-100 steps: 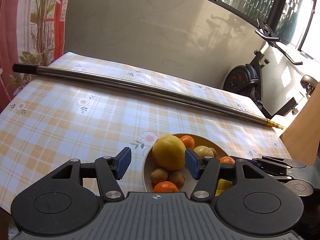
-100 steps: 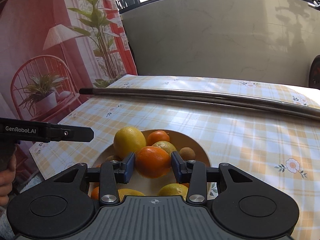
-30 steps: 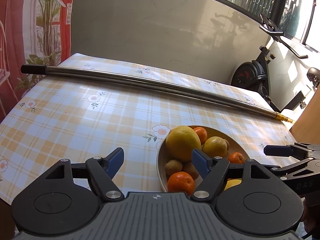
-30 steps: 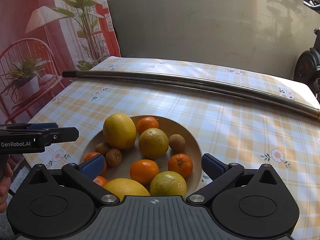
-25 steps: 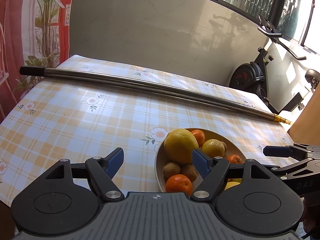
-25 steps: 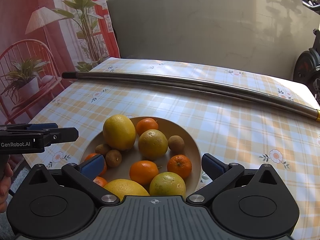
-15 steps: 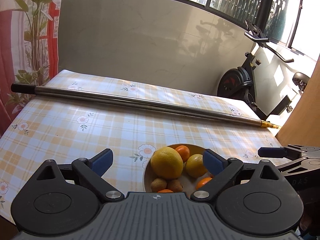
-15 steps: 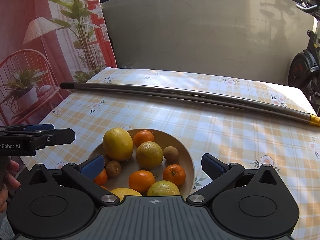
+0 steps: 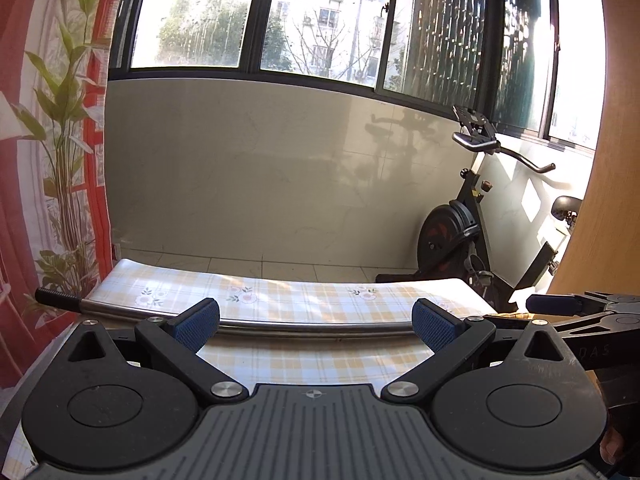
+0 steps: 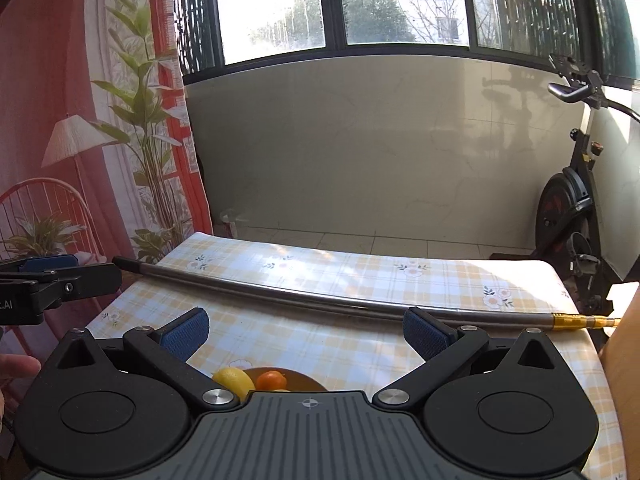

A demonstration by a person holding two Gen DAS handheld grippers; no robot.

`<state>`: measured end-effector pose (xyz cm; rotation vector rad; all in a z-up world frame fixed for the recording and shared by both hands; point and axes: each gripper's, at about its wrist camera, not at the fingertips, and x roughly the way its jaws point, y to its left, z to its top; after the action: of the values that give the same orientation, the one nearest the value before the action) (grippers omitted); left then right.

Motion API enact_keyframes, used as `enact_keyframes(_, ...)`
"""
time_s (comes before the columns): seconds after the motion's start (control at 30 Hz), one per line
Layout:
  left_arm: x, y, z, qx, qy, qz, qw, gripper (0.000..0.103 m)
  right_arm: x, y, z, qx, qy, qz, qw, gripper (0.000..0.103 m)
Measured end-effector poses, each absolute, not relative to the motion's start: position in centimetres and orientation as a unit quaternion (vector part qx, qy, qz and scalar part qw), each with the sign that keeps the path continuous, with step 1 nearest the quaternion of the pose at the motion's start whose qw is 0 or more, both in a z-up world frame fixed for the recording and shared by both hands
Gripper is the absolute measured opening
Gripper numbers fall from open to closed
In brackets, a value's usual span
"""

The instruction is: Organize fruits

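Observation:
Both grippers are held high and level, back from the table. My left gripper [image 9: 316, 322] is open and empty; the fruit bowl is hidden below its body. My right gripper [image 10: 306, 332] is open and empty. In the right wrist view only the far rim of the tan bowl [image 10: 308, 380] shows, with a yellow lemon [image 10: 233, 380] and a small orange [image 10: 271, 381] in it. The rest of the fruit is hidden behind the gripper body. The left gripper also shows at the left edge of the right wrist view [image 10: 48, 284], and the right gripper at the right edge of the left wrist view [image 9: 576, 308].
A long steel pole [image 10: 340, 300] with a black end and a brass tip lies across the checked tablecloth [image 10: 360, 344] beyond the bowl; it also shows in the left wrist view [image 9: 300, 326]. An exercise bike [image 9: 460, 232] stands behind the table's right end. A wooden panel [image 9: 600, 200] is at the right.
Both grippers have risen and tilted up away from the bowl, so windows and wall fill the views. The right gripper let go of an orange into the bowl earlier and stays open.

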<state>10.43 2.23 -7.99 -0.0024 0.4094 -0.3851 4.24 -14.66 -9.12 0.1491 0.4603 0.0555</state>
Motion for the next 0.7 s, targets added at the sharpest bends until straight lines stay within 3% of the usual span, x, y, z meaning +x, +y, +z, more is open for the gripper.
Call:
enact_keyframes(0.27,8.7,0.5,-5.9,0.041,0.165,-0.166,0.971,0.103,1.5,-16.2,-5.2,0.076,0.175,0.016,0.981,0.103)
enact_keyframes(0.7,7.5,0.2,-4.6,0.063,0.15,-0.138,0.977,0.103,0.0,-16.0,-4.0,0.078,0.164,0.017,0.983,0.103)
